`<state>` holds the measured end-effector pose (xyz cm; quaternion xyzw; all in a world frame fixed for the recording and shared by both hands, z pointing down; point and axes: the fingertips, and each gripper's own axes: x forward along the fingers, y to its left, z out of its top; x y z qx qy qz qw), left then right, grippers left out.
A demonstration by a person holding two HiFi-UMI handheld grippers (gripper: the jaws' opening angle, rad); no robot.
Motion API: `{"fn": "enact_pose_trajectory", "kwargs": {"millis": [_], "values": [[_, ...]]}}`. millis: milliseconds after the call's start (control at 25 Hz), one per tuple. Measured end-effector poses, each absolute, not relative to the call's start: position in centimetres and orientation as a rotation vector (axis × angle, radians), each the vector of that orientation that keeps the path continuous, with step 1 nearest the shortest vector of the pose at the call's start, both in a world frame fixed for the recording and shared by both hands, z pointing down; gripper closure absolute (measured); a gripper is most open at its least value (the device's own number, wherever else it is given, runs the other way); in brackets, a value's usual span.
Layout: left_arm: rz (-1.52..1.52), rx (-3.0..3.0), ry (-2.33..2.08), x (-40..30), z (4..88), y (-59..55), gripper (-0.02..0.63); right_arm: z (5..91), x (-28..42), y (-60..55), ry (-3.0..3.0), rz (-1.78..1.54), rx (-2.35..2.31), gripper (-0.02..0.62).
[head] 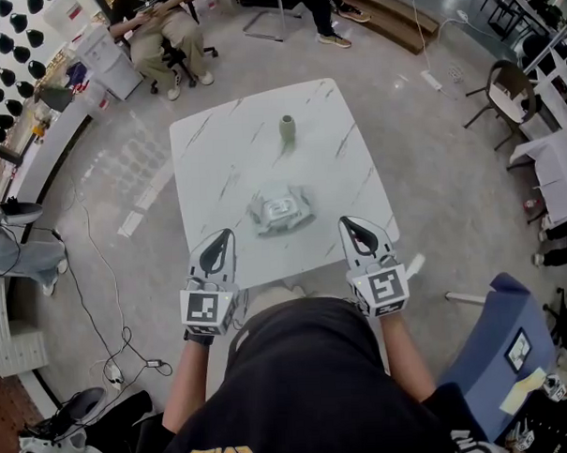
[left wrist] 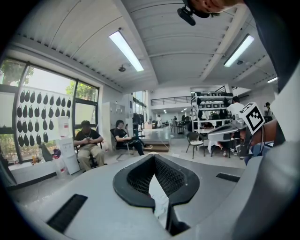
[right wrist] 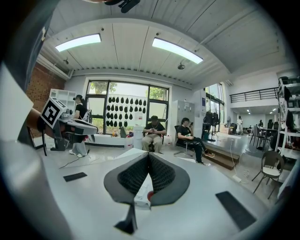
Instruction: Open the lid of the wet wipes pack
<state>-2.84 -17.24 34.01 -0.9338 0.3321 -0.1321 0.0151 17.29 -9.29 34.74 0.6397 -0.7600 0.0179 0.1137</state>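
The wet wipes pack (head: 281,212) lies in the middle of the white marble-patterned table (head: 224,148), crumpled, with its white lid facing up. My left gripper (head: 226,236) hovers over the near edge of the table, left of the pack and apart from it; its jaws meet at the tips and hold nothing. My right gripper (head: 350,224) sits to the right of the pack, also apart from it, shut and empty. In the right gripper view a bit of the pack (right wrist: 142,193) shows below the closed jaws. In the left gripper view the left gripper (left wrist: 153,158) points across the table.
A small grey cup (head: 288,129) stands toward the far side of the table. Seated people (head: 163,34) are beyond the far-left corner. A blue chair (head: 500,343) is at my right, a dark chair (head: 508,94) is farther right, and cables (head: 99,304) lie on the floor at left.
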Motion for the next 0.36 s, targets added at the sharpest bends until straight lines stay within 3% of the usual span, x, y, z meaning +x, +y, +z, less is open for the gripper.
{"fn": "enact_pose_trajectory", "kwargs": {"millis": [360], "values": [[-0.421, -2.905, 1.024, -2.83, 34.01, -17.05, 0.589, 34.82, 17.01, -9.13, -2.227, 0.075, 1.879, 0.594]]}}
